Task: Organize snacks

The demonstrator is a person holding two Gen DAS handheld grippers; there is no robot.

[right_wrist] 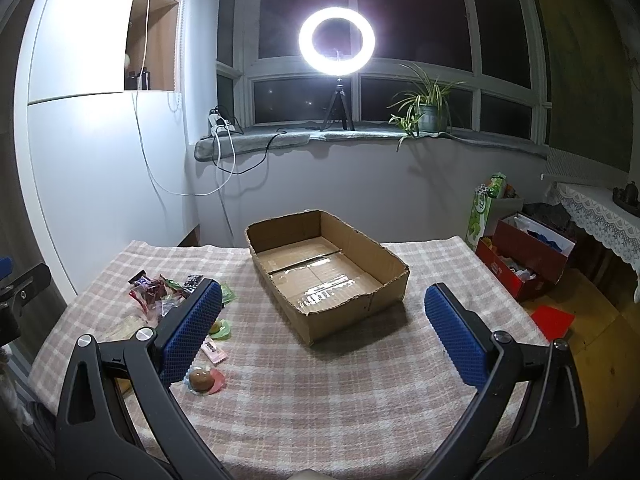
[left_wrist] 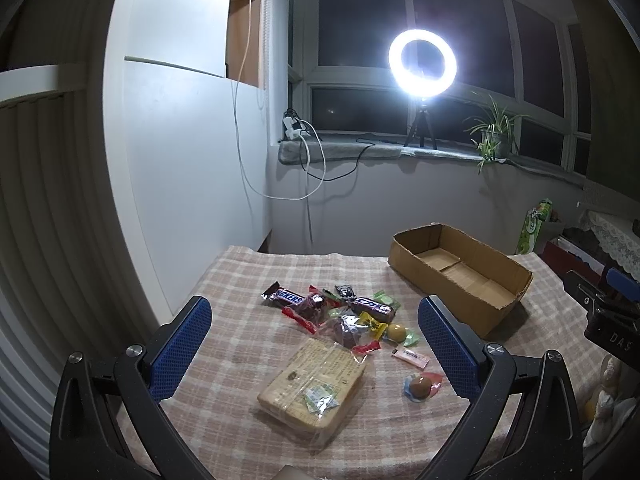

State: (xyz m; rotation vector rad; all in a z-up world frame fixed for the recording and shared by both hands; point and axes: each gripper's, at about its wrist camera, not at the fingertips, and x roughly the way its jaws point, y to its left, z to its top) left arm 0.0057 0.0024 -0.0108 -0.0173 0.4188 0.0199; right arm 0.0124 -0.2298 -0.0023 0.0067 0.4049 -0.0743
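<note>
Left gripper (left_wrist: pixel 314 340) wide open, holding nothing, hovering over a checked tablecloth (left_wrist: pixel 240 276). Directly ahead between its fingers: a clear pack of biscuits (left_wrist: pixel 314 386), beyond it a heap of snacks (left_wrist: pixel 332 308) with a Snickers bar (left_wrist: pixel 286 297). Right gripper (right_wrist: pixel 322 330) likewise spread and empty, facing an open cardboard box (right_wrist: pixel 326 270). Wrapped egg (right_wrist: pixel 201 379) just beside its left finger. Box right of the heap, apart from it.
</note>
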